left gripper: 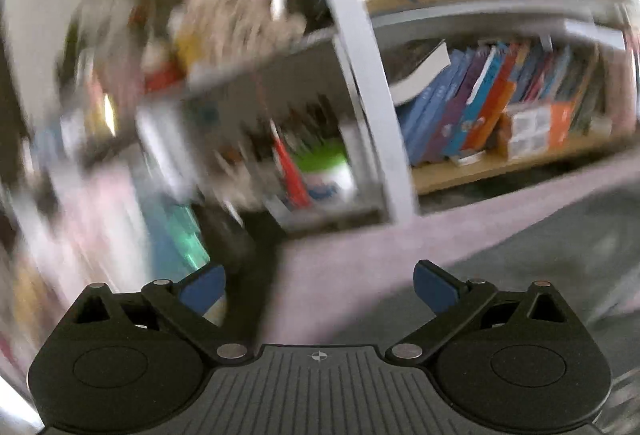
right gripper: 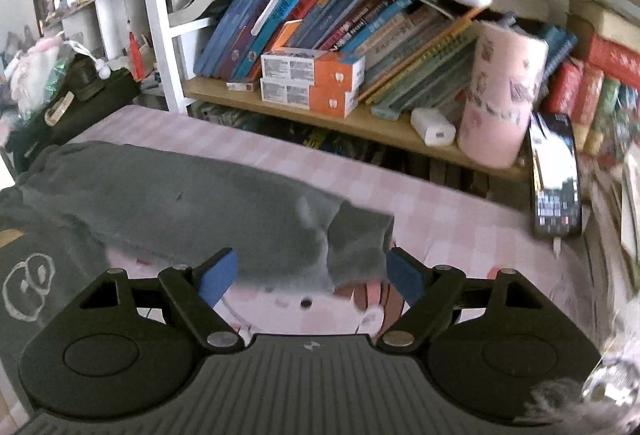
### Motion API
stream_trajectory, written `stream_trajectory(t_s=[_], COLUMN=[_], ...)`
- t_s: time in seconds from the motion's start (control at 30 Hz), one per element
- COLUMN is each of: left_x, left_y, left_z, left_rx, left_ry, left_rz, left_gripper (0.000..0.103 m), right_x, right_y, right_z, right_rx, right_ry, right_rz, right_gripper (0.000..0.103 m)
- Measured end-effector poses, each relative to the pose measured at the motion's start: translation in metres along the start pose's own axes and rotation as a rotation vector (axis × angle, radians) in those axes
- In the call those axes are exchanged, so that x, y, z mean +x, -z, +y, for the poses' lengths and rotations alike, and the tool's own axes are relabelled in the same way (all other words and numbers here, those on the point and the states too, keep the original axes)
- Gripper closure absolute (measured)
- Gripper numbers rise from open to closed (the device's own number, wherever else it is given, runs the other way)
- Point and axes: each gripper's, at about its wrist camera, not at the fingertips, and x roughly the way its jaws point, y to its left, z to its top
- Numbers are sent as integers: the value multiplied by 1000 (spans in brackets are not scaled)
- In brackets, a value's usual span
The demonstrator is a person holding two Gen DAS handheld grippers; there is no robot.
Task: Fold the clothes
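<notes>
No lettering can be read with certainty. The book spines (right gripper: pixel 320 19), the stacked orange-and-white boxes (right gripper: pixel 312 79) and the phone screen (right gripper: pixel 556 183) all carry print, too small or blurred to make out.

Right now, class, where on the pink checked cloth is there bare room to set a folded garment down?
Bare pink checked cloth lies between the grey garment's sleeve end and the black phone, and along the wooden bookshelf edge. Crowded: left side, under the garment.
</notes>
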Motion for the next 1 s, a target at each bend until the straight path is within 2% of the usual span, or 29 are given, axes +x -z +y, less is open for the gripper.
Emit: stream_trajectory(t_s=[0.07, 0.2, 0.23, 0.3, 0.37, 0.4, 0.43, 0.53, 0.63, 0.77, 1.0], left_x=[3, 22, 27, 36, 49, 57, 64, 85, 108, 131, 161], left_y=[-24, -55, -60, -54, -36, -25, -14, 9, 21, 28, 38], left_z=[6, 12, 12, 2, -22, -36, -49, -79, -89, -84, -61], left_rx=[191, 318, 322, 221, 184, 178, 188, 232, 224, 170, 87], left_ry=[-83, -188, -182, -37, 121, 190, 244, 356, 391, 363, 371], left_rz=[-19, 40, 49, 46, 46, 50, 57, 84, 128, 181, 240], left_gripper=[2, 2, 2, 1, 1, 2, 2, 6, 12, 26, 26], right_x=[7, 23, 29, 40, 53, 61, 68, 88, 105, 126, 145], right_y=[-10, -25, -28, -35, -39, -39, -40, -41, -42, -44, -41], right_z=[3, 5, 3, 0, -5, -8, -10, -16, -23, -36, -52], right_rx=[-29, -61, -59, -53, -44, -43, -42, -66, -101, -119, -129], right_ry=[8, 14, 15, 18, 23, 25, 28, 37, 43, 58, 4], right_rz=[11, 15, 18, 23, 36, 54, 72, 117, 146, 180, 203], right_gripper=[21, 21, 21, 22, 26, 30, 35, 39, 40, 40, 40])
